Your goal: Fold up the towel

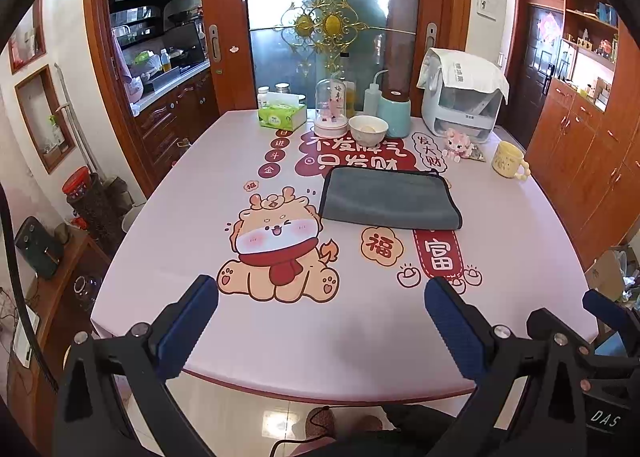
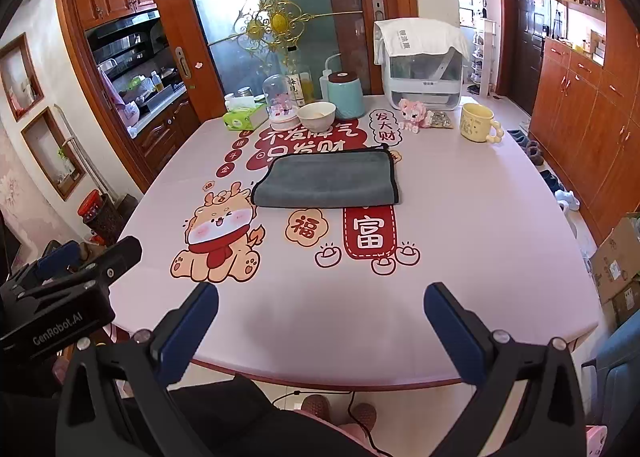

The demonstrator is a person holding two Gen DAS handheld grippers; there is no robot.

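A grey towel (image 1: 390, 197) with a dark edge lies folded flat on the pink table (image 1: 180, 225), past its middle. It also shows in the right wrist view (image 2: 326, 179). My left gripper (image 1: 320, 297) is open and empty, held above the table's near edge, well short of the towel. My right gripper (image 2: 320, 301) is open and empty too, at the near edge beside the left one. The right gripper's fingers (image 1: 600, 309) show at the right of the left wrist view; the left gripper's body (image 2: 60, 297) shows at the left of the right wrist view.
Along the table's far side stand a green tissue box (image 1: 282, 115), a glass dome (image 1: 330, 109), a white bowl (image 1: 368, 129), a teal canister (image 1: 394, 113), a white appliance (image 1: 464, 97), a pink plush toy (image 1: 458, 145) and a yellow mug (image 1: 510, 161). Cardboard boxes (image 2: 618, 261) sit on the floor at right.
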